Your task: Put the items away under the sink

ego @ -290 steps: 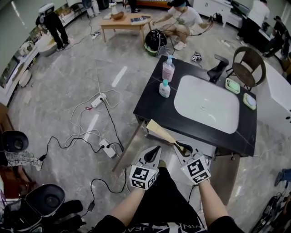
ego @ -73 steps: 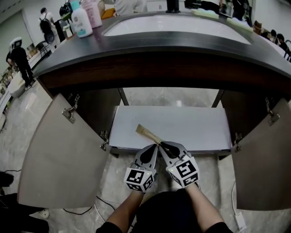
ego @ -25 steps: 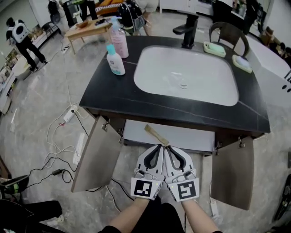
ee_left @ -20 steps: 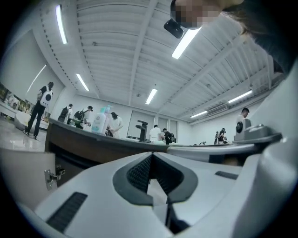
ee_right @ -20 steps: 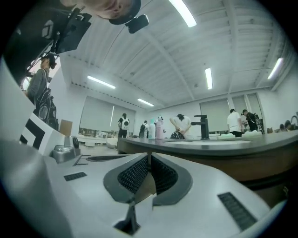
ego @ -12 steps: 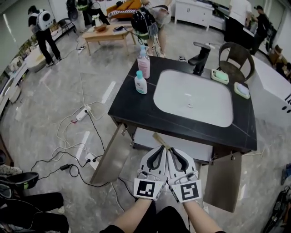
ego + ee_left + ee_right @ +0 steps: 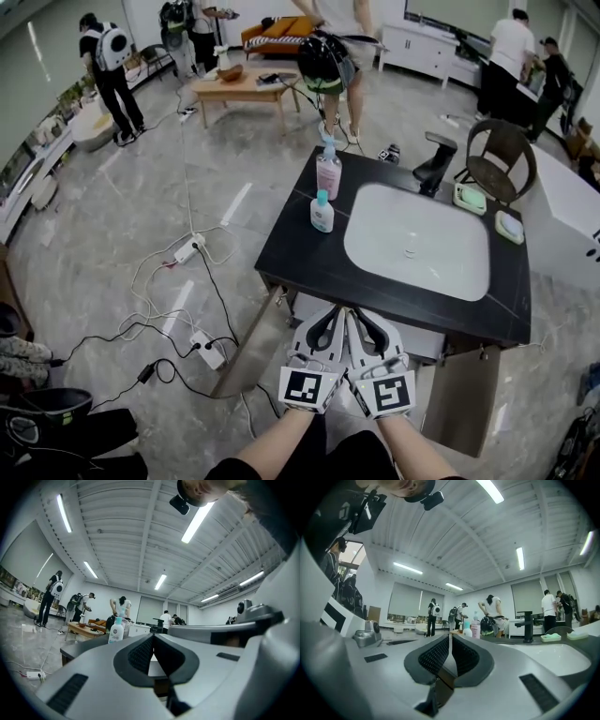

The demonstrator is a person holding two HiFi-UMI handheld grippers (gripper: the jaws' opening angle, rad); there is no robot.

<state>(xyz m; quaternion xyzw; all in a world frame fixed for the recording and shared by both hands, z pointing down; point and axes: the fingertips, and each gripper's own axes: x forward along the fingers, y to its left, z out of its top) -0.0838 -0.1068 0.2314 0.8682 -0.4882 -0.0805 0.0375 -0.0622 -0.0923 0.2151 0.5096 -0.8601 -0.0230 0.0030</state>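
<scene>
My two grippers hang side by side in front of the open sink cabinet. The left gripper (image 7: 330, 313) (image 7: 153, 637) is shut with nothing between its pads. The right gripper (image 7: 357, 315) (image 7: 450, 638) is shut on a thin wooden spatula (image 7: 449, 662), seen edge-on between its pads; the head view hardly shows it. On the black countertop (image 7: 309, 258), left of the white basin (image 7: 417, 251), stand a pink pump bottle (image 7: 328, 174) and a small white bottle with a teal cap (image 7: 322, 213). Both cabinet doors, left (image 7: 251, 349) and right (image 7: 464, 400), stand open.
A black faucet (image 7: 436, 165) and two green soap dishes (image 7: 469, 198) (image 7: 510, 226) sit behind the basin. A round-backed chair (image 7: 502, 157) stands behind the sink. Cables and power strips (image 7: 208, 349) trail over the floor at left. Several people stand farther back.
Both grippers have risen together, still side by side and shut. The sink unit now looks smaller and lies farther below, shifted right in the head view.
</scene>
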